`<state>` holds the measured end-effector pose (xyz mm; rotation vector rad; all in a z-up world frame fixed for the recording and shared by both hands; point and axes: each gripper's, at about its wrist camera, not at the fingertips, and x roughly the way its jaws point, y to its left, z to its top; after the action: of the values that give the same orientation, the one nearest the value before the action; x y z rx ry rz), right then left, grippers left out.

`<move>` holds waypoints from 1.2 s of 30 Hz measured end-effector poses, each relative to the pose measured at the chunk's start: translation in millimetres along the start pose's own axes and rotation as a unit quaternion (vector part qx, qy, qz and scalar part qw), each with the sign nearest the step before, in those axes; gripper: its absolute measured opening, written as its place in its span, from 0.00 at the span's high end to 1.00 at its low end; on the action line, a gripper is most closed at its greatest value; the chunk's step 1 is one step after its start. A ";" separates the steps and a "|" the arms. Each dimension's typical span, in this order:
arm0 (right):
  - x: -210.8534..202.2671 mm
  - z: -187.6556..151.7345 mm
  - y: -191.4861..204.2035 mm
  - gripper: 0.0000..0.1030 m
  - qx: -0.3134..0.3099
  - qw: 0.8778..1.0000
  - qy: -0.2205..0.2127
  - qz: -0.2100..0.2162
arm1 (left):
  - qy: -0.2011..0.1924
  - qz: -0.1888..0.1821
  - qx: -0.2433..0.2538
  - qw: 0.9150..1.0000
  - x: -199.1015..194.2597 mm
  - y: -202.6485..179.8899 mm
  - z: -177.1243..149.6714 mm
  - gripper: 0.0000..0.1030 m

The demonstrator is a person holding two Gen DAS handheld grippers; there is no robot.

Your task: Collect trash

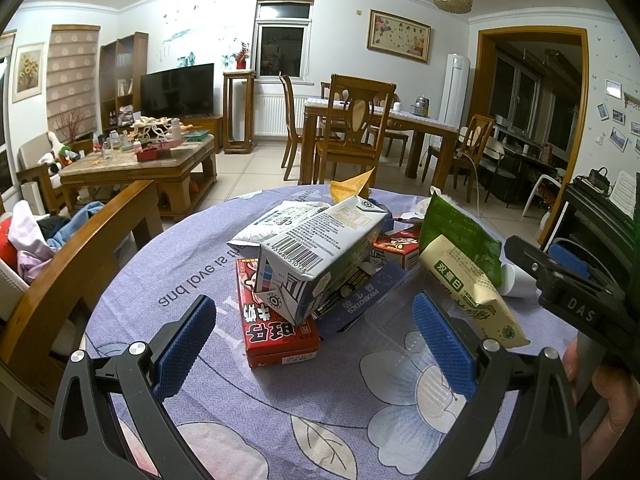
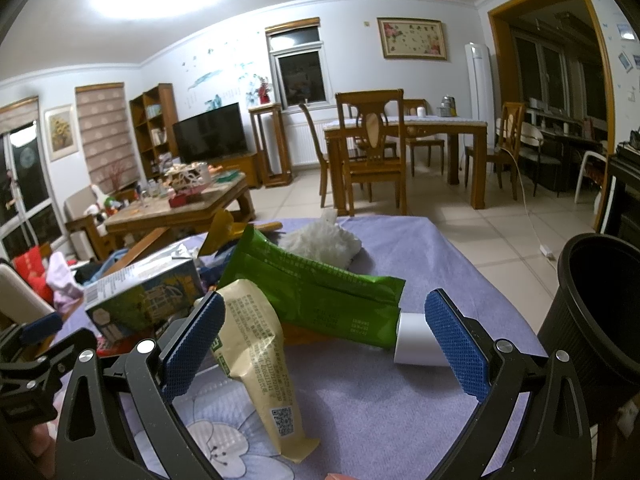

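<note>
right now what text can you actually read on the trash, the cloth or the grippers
"PROBIOTICS", upside down: dark blue box under the milk carton.
"DAS": body of the right gripper, seen from the left wrist view.
"and love is", upside down, partly hidden: purple tablecloth.
Large Chinese characters: red carton and cream packet.
Barcode digits, QR code and fine print on the cartons, cream packet and green packet: too small to read.

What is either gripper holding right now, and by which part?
Nothing is held. The left gripper is open before the milk carton; the right gripper is open around the cream wrapper, pads apart.
</note>
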<state>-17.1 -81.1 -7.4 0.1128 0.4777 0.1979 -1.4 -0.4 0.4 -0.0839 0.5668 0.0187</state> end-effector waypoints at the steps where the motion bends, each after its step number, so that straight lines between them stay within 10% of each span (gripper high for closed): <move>1: 0.0 0.0 0.0 0.04 0.000 1.000 0.000 0.000 | 0.000 0.000 0.000 1.000 0.0 0.1 0.0 0.05; 36: -12.0 -1.7 -8.9 0.04 0.015 0.999 -0.023 0.036 | 0.025 -0.040 -0.015 0.999 -10.5 9.3 7.3 0.05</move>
<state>-26.8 -92.3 -5.0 0.1646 0.4322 0.2583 -6.7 9.5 11.5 -0.1355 0.6127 -0.0524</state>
